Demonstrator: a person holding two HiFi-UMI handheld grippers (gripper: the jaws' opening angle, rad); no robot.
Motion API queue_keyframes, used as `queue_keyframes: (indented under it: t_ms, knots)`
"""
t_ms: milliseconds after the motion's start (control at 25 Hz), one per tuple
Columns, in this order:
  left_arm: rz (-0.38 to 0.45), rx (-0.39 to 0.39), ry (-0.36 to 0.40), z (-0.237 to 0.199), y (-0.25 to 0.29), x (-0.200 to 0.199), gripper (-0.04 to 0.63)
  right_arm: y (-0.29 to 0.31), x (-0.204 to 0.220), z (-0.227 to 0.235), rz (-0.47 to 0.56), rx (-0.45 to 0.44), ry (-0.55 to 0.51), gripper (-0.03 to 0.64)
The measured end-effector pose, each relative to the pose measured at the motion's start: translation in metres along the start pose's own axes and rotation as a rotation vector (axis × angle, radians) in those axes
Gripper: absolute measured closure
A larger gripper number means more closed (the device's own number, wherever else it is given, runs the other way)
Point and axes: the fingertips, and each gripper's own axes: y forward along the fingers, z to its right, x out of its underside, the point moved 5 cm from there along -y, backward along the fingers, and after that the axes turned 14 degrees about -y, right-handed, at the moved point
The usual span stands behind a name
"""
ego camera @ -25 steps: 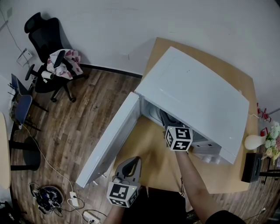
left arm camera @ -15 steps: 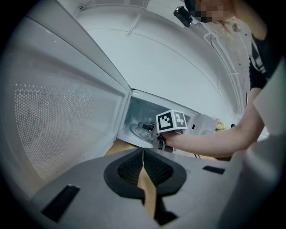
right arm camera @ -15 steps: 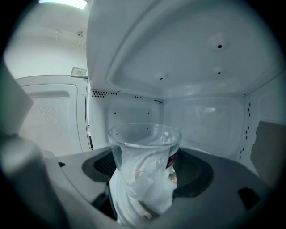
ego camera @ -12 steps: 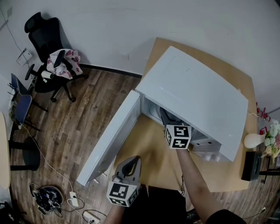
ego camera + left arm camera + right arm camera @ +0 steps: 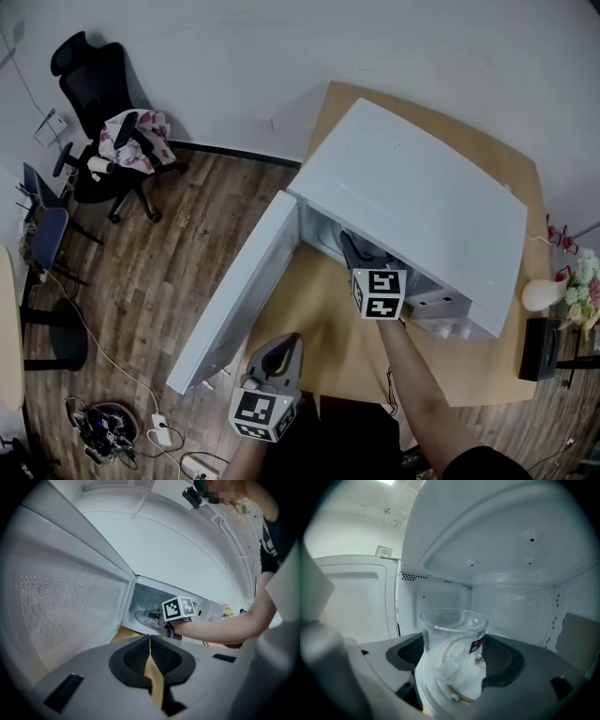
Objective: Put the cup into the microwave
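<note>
Far left, on the wood floor, stands a black office chair (image 5: 98,103) with cloth heaped on its seat. The microwave's door (image 5: 239,291) hangs wide open past the table's edge. My left gripper (image 5: 284,342) sits low beside that door, its jaws pressed together on nothing (only a thin seam shows between the pads). Further right, my right gripper (image 5: 454,667) reaches into the white microwave (image 5: 422,206) on the wooden table (image 5: 319,319). It is clamped on the clear plastic cup (image 5: 453,630), which is upright inside the cavity. A white vase (image 5: 542,295) stands at the table's right end.
</note>
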Motion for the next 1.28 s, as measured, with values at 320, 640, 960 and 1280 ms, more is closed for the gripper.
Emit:
queue_keyframes:
  t_ms: [320, 640, 960, 1280]
  knots:
    - [0.0, 0.032, 0.019, 0.006, -0.003, 0.002, 0.589, -0.012, 0.001, -0.003, 0.001, 0.01, -0.008, 0.276]
    - [-0.001, 0.042, 0.027, 0.007, -0.006, 0.002, 0.589, -0.024, 0.001, -0.004, 0.004, 0.033, 0.022, 0.276]
    - [-0.003, 0.046, 0.025, 0.005, -0.008, -0.001, 0.589, -0.039, 0.005, -0.007, -0.001, 0.042, 0.044, 0.276]
    - [-0.004, 0.073, 0.04, 0.01, -0.005, -0.003, 0.589, -0.06, 0.008, -0.006, -0.009, 0.054, 0.092, 0.276]
